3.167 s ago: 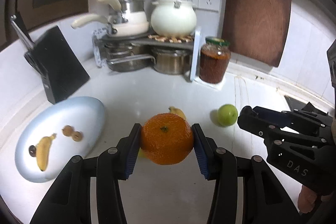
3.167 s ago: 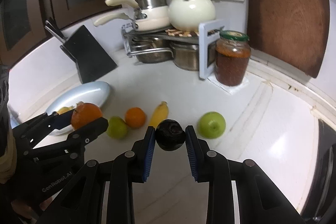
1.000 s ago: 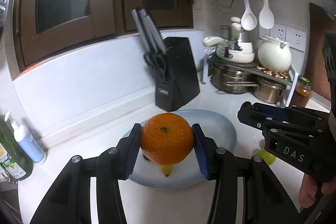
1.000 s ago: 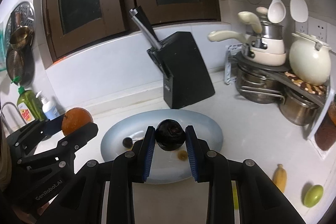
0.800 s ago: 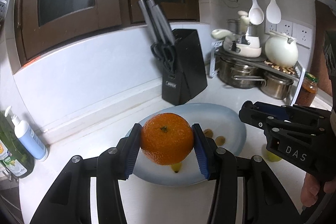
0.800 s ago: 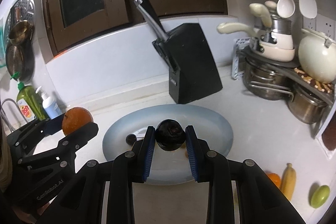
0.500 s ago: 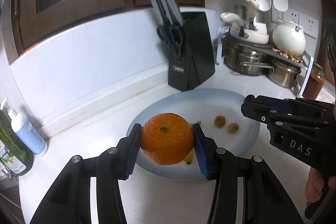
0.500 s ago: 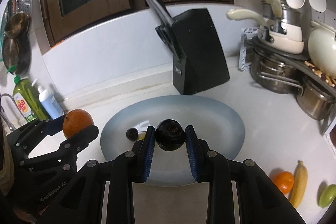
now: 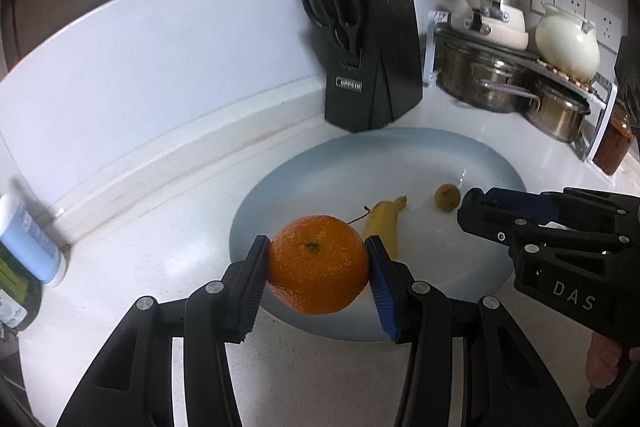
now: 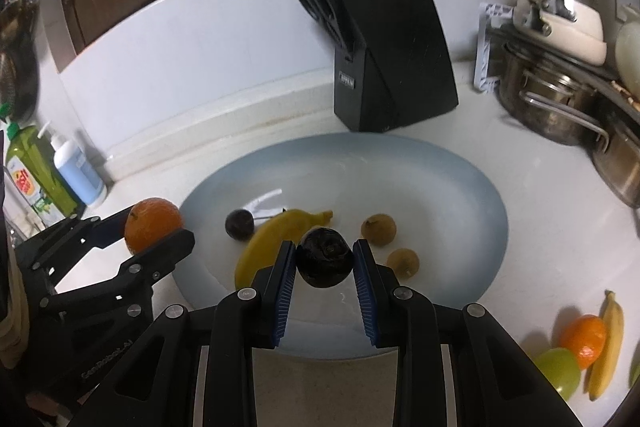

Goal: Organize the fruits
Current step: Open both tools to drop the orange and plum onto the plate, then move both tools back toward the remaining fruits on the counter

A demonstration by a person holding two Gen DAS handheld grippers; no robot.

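A white kitchen counter (image 10: 540,211) carries a pale blue plate (image 10: 472,187), the landmark here. Nearest, above the plate's front edge, the left gripper (image 9: 316,269) pinches an orange (image 9: 318,263), and the right gripper (image 10: 324,267) pinches a dark fruit (image 10: 325,259). The step seems to be delivery: next, lower both and release. On the plate lie a banana (image 10: 276,231), a dark plum (image 10: 239,223) and two small brown fruits (image 10: 378,229). Behind the plate stands a knife block (image 10: 392,47).

White counter (image 10: 540,227) w/ oval plate (image 10: 472,187), knife block (image 10: 392,47), loose fruit (image 10: 584,343).
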